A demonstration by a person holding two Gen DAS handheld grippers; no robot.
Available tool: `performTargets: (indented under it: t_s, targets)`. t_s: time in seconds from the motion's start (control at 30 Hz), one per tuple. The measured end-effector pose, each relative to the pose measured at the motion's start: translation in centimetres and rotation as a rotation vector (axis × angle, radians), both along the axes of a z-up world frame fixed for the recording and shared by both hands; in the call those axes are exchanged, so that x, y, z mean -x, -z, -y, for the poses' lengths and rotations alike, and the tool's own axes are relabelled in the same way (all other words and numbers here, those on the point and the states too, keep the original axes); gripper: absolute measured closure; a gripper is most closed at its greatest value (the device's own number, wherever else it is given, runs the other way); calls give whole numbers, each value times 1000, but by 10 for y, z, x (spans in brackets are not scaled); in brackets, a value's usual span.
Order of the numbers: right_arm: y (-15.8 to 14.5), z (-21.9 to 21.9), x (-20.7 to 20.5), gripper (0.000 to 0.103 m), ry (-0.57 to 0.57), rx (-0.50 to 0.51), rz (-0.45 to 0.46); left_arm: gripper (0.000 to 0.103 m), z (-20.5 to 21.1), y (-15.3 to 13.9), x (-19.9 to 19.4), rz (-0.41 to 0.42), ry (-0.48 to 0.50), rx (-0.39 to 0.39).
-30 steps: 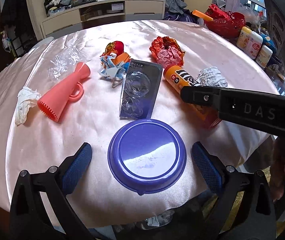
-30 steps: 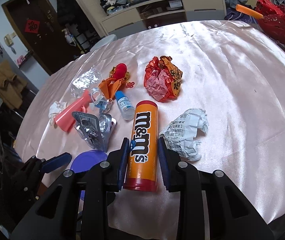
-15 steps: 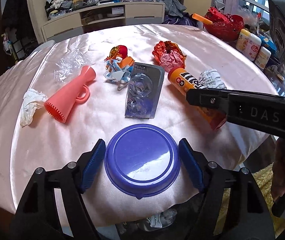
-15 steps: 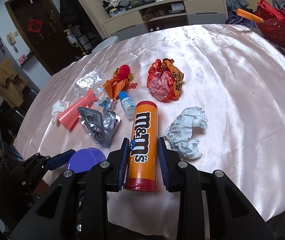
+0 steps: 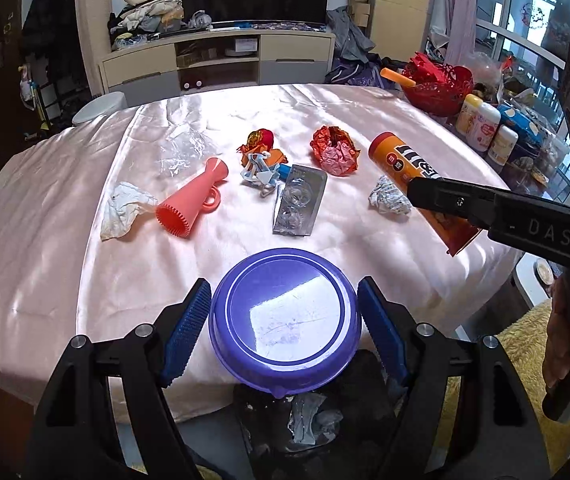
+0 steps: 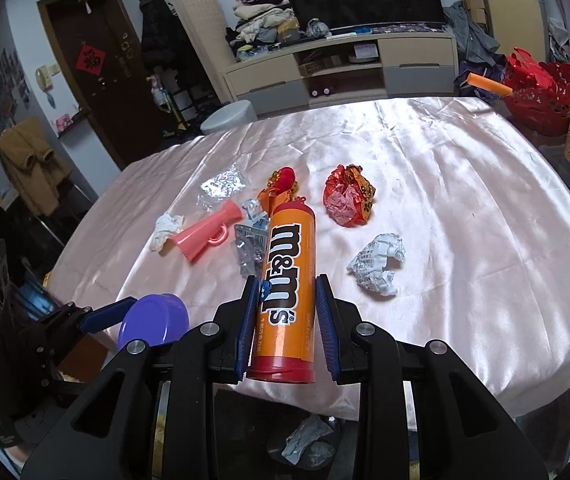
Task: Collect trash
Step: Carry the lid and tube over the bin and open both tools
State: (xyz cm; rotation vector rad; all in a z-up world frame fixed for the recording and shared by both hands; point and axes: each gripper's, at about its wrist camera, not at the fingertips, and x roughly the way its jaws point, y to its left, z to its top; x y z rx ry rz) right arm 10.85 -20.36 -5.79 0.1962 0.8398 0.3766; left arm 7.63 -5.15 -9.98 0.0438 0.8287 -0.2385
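Note:
My left gripper (image 5: 283, 284) is shut on an upside-down purple bowl (image 5: 285, 320), held off the pink tablecloth (image 5: 45, 240) at its near edge. My right gripper (image 6: 286, 280) is shut on an orange m&m's tube (image 6: 289, 248), which is lifted and points away from me. On the cloth lie a pink ribbed horn (image 5: 191, 196), a white tissue (image 5: 123, 208), clear film (image 5: 181, 152), a silver blister pack (image 5: 299, 204), a crumpled red wrapper (image 5: 335, 152), a balled receipt (image 5: 389, 200) and a heap of small orange and blue scraps (image 5: 261, 160). A dark bin (image 5: 305, 412) with crumpled paper sits below the table edge.
A red basket (image 5: 437, 88) and several white bottles (image 5: 481, 124) crowd the table's far right. A white stool (image 5: 99, 106) stands behind the table, with a TV cabinet (image 5: 221, 60) beyond. A person's hand (image 5: 569, 332) holds the right gripper's handle.
The left jaws closed onto the purple bowl and lifted it. Both grippers rose and drew back toward the near edge; the tube came up off the cloth.

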Motion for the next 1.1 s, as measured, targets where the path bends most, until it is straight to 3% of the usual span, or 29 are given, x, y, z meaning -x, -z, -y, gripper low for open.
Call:
performTargets:
  t_s: [0.3, 0.63, 0.87, 1.1]
  targets:
    - [8, 0, 52, 73, -11, 5, -29, 31, -6, 1, 51, -23, 25, 62]
    - [59, -16, 91, 73, -54, 27, -159, 31, -12, 51, 88, -131, 30, 66]
    - [99, -21, 96, 73, -51, 58, -240, 31, -22, 96, 94, -241, 15, 111]
    - [132, -23, 93, 73, -63, 82, -319, 31, -17, 125, 94, -309, 61, 97]
